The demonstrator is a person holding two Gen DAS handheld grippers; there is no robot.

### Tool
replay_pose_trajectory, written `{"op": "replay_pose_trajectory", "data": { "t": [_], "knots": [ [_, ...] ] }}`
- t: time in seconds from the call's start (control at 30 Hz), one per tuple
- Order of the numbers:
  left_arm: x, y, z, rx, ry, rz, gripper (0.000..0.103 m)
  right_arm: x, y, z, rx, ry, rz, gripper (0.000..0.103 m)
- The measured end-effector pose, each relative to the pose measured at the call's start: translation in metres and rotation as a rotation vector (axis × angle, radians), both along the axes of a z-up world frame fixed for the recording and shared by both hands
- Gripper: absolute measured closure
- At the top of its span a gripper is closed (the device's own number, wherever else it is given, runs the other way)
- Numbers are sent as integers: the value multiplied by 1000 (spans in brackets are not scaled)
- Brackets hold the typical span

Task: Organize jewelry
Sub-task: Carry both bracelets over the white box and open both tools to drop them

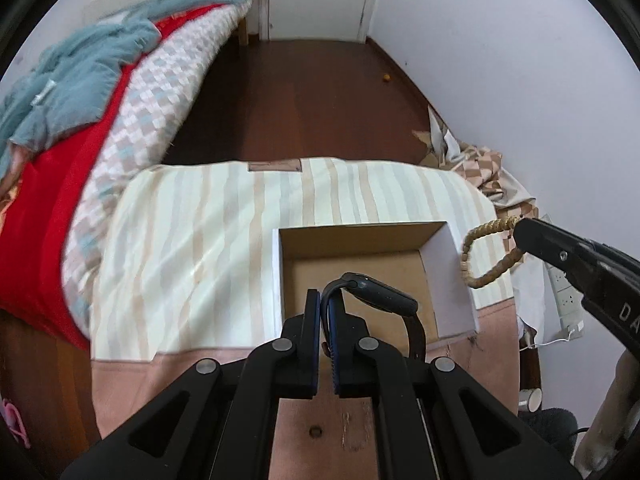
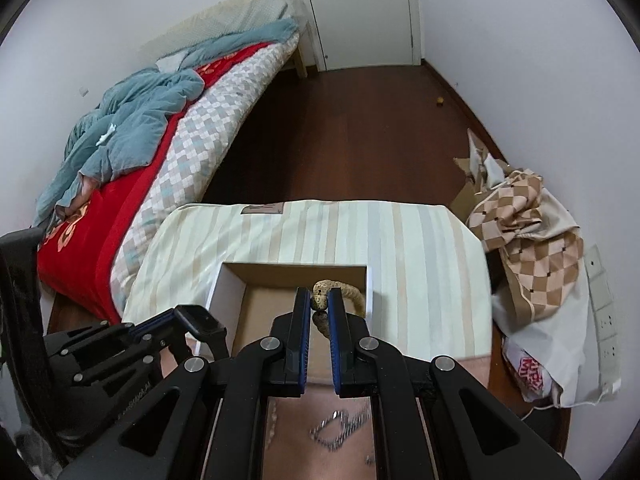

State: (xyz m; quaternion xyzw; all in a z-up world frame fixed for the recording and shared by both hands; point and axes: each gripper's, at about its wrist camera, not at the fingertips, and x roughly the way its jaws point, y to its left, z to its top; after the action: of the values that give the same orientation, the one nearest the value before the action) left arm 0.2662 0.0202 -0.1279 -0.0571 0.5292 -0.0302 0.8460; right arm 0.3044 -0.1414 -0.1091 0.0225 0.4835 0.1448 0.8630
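Observation:
An open cardboard box (image 1: 454, 280) with white outer walls sits on a striped cloth (image 1: 192, 248); it also shows in the right wrist view (image 2: 228, 280). My left gripper (image 1: 326, 300) is shut on the strap of a dark wristwatch (image 1: 384, 298) and holds it over the box; the watch also shows in the right wrist view (image 2: 202, 322). My right gripper (image 2: 319, 300) is shut on a tan beaded bracelet (image 2: 348, 292) above the box's right side. In the left wrist view the bracelet (image 1: 486, 252) hangs from the right gripper's tip, just right of the box.
A silver chain (image 2: 340, 426) lies on the pink table surface under my right gripper. A bed (image 1: 120, 120) with red and blue blankets stands at the left. Checked cloth and bags (image 2: 532, 240) are piled at the right by the wall. Dark wood floor (image 1: 312, 100) lies beyond.

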Motion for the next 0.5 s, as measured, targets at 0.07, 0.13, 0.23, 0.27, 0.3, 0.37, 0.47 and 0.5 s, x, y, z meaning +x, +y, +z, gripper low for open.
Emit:
{"op": "replay_pose_trajectory", "data": {
  "t": [0.07,0.13,0.23,0.27,0.3,0.37,0.47,0.5],
  "knots": [
    [15,2,-11,-32,35,-6,101,18,3,-12,6,38,6,94],
    [28,5,-21,-62,74,-4,101,30,5,-25,16,72,8,94],
    [41,6,-32,-82,109,-7,94,43,7,-45,33,120,12,94],
    [45,6,-35,-92,124,-3,94,46,8,-51,35,132,15,94],
    [49,7,-36,-100,134,2,94,48,9,-56,36,141,22,94],
    [52,6,-37,-108,153,8,91,50,12,-61,40,154,37,94],
    [55,6,-34,-107,147,18,68,51,15,-63,72,173,62,94],
    [55,7,-31,-100,138,23,53,52,15,-63,82,179,68,94]
  ]
}}
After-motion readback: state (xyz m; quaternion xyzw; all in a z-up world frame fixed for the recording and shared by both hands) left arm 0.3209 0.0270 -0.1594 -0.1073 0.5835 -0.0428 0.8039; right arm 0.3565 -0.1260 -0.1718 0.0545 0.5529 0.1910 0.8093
